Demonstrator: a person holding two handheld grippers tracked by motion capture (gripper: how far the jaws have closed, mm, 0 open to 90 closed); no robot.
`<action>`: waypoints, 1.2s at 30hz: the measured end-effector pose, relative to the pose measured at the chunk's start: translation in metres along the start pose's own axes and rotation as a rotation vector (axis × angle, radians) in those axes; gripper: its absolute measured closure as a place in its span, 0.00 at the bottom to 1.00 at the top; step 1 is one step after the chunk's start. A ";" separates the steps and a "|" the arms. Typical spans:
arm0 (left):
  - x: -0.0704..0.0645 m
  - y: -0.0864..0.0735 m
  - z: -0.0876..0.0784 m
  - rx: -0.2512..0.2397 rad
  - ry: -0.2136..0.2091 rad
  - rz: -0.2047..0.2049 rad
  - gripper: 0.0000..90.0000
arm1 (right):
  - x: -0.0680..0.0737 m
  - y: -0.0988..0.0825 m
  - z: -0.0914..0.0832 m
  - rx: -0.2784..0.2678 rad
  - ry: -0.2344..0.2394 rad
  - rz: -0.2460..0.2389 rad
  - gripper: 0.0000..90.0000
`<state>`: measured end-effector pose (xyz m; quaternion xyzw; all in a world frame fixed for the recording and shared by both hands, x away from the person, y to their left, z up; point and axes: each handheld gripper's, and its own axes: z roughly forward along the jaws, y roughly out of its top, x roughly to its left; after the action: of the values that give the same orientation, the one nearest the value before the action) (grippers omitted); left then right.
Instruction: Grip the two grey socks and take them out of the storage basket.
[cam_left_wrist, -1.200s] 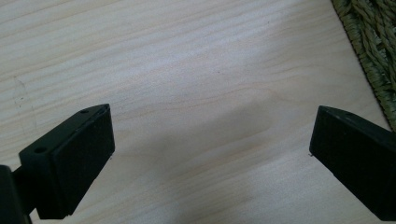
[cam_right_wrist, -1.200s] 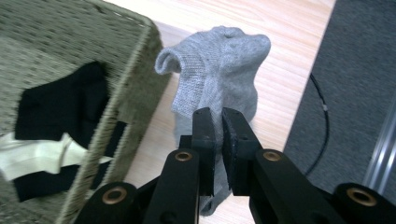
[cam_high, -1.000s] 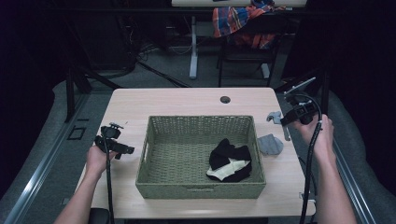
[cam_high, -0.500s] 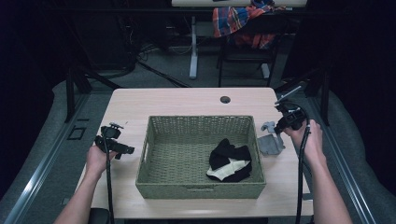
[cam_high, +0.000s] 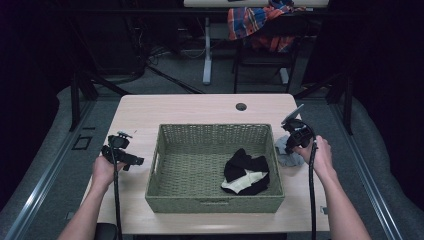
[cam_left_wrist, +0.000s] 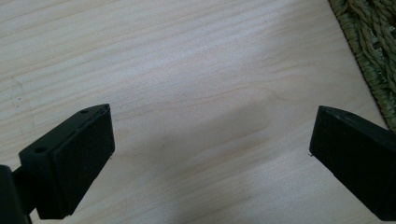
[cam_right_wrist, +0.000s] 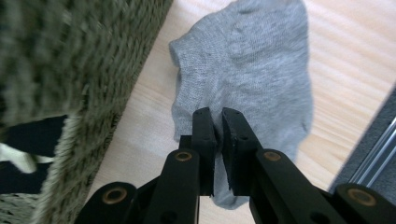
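step: looks like sock pickup, next is a lift into the basket (cam_high: 215, 170)
right tool (cam_right_wrist: 218, 122): pinched tight on grey sock (cam_right_wrist: 252, 70)
left tool (cam_left_wrist: 210, 154): wide, idle over counter (cam_left_wrist: 187, 70)

1. Your woven green wicker basket (cam_high: 215, 170) sits mid-table on the pale wooden table (cam_high: 190, 107).
2. A bundle of black and white cloth (cam_high: 246, 172) lies in its right near corner.
3. A grey sock (cam_right_wrist: 252, 79) lies just right of the basket.
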<state>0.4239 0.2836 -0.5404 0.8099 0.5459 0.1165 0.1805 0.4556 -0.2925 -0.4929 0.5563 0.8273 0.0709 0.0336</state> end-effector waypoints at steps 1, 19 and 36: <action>0.000 0.000 0.000 0.000 0.000 0.000 0.00 | -0.001 0.000 0.004 0.009 0.007 -0.001 0.94; 0.000 0.000 0.000 0.001 -0.001 -0.001 0.00 | -0.016 -0.004 0.015 -0.008 0.030 0.020 0.73; -0.001 0.001 -0.001 -0.005 -0.006 0.004 0.00 | -0.013 -0.052 -0.065 -0.270 0.129 0.006 0.09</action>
<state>0.4240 0.2830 -0.5393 0.8108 0.5435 0.1157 0.1838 0.4039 -0.3289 -0.4368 0.5435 0.8090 0.2171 0.0544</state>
